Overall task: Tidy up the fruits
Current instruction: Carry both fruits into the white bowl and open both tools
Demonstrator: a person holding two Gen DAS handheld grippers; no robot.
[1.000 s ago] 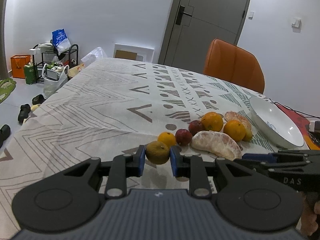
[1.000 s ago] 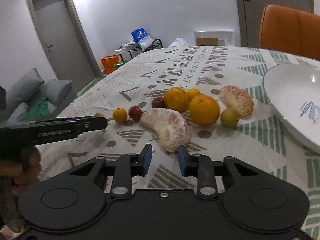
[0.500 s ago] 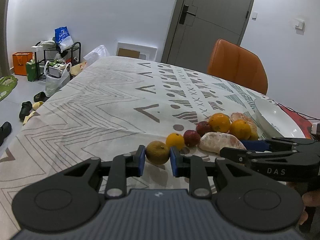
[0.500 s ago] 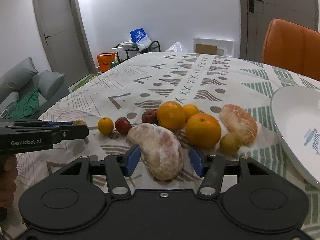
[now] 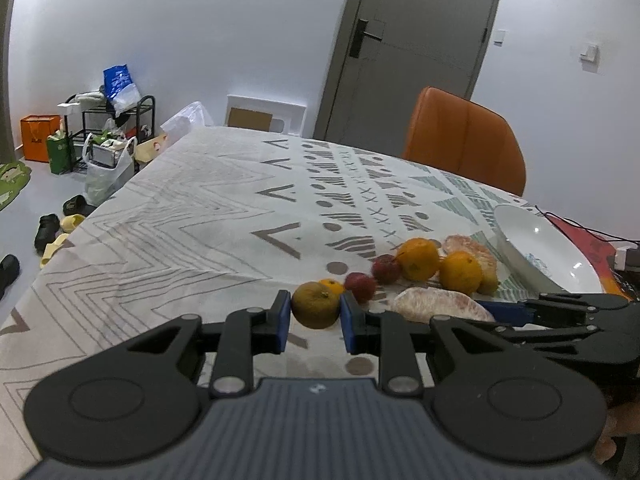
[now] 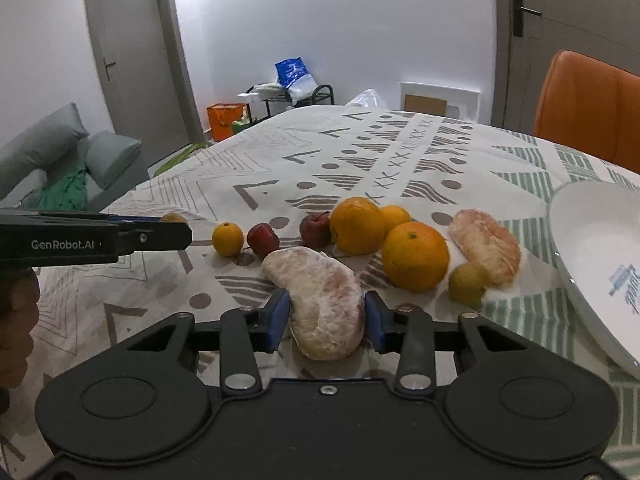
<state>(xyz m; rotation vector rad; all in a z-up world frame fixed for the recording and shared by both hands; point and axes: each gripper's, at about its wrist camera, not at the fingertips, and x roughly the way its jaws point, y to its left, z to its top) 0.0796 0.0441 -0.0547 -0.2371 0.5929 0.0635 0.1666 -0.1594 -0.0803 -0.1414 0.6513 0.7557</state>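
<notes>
Right gripper [image 6: 325, 322], jaws just closed onto a peeled pomelo segment [image 6: 320, 300]; oranges [image 6: 415, 256], small red fruits [image 6: 263, 239] and white plate [image 6: 596, 264] on the worktop [image 6: 280, 152].

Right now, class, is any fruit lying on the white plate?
No: the white plate is bare, and the oranges lie on the tablecloth.

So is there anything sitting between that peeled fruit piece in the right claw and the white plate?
Yes. Between the peeled fruit piece in the right gripper and the white plate sit a big orange, a small yellowish fruit and another peeled piece.
</notes>
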